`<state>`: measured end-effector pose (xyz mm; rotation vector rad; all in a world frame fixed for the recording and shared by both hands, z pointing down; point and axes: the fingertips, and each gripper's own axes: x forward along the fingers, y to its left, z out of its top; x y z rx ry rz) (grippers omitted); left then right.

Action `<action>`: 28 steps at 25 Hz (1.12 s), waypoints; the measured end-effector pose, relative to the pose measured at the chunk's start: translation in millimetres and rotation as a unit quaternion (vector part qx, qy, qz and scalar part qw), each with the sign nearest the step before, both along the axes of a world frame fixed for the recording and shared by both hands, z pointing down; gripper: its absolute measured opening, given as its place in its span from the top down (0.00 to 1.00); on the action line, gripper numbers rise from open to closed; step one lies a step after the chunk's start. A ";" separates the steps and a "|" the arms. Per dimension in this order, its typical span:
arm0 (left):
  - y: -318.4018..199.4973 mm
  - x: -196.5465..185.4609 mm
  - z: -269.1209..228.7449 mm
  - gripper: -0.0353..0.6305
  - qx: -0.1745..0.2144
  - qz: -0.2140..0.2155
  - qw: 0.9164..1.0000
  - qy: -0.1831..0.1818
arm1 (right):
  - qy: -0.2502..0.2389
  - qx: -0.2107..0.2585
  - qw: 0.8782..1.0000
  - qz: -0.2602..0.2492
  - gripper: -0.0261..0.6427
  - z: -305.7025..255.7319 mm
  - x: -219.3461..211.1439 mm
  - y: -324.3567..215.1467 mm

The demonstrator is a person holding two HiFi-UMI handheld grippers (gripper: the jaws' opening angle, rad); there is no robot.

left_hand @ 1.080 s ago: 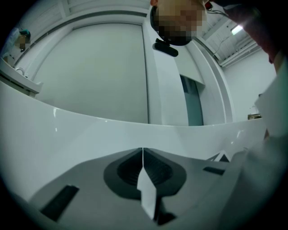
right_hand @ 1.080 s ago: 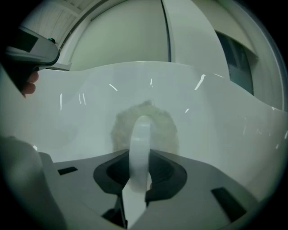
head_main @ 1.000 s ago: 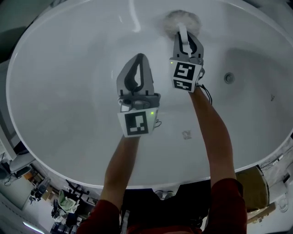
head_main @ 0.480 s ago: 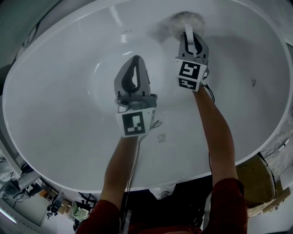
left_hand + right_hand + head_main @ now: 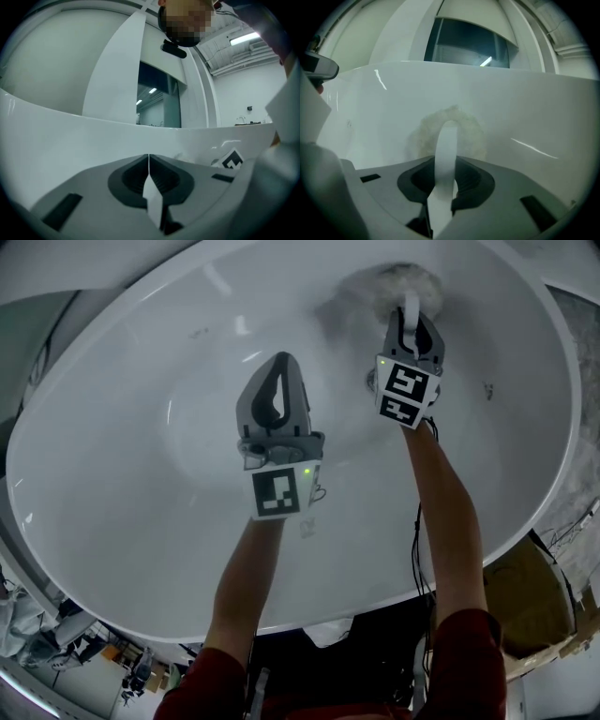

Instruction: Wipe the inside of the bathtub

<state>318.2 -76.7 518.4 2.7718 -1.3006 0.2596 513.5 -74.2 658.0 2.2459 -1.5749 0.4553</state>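
Tub [image 5: 112,474] glossy, smooth white; pad [image 5: 408,282] fluffy cloth w/ smooth plastic handle [image 5: 446,154].

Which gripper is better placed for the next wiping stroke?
Right. The right gripper is shut on the white handle, its fluffy pad against the bathtub wall; the left gripper is shut, empty.
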 end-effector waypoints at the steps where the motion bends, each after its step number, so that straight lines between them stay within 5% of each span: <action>1: 0.6 3.6 -1.5 0.92 0.000 0.003 1.000 0.002 | 0.001 -0.002 1.000 -0.001 0.83 -0.1 1.6 1.2; 14: 1.2 -47.0 -45.0 0.92 0.002 -0.014 1.000 0.022 | -0.006 -0.018 1.000 0.009 0.83 -37.4 -37.5 6.6; 20: -2.9 -129.0 -90.9 0.92 0.020 -0.038 0.999 0.032 | 0.002 0.009 1.000 -0.026 0.83 -96.3 -126.7 -4.3; 28: -28.8 -294.8 -148.8 0.92 0.049 -0.108 0.992 0.036 | -0.011 0.049 0.995 -0.086 0.83 -166.3 -299.8 -45.1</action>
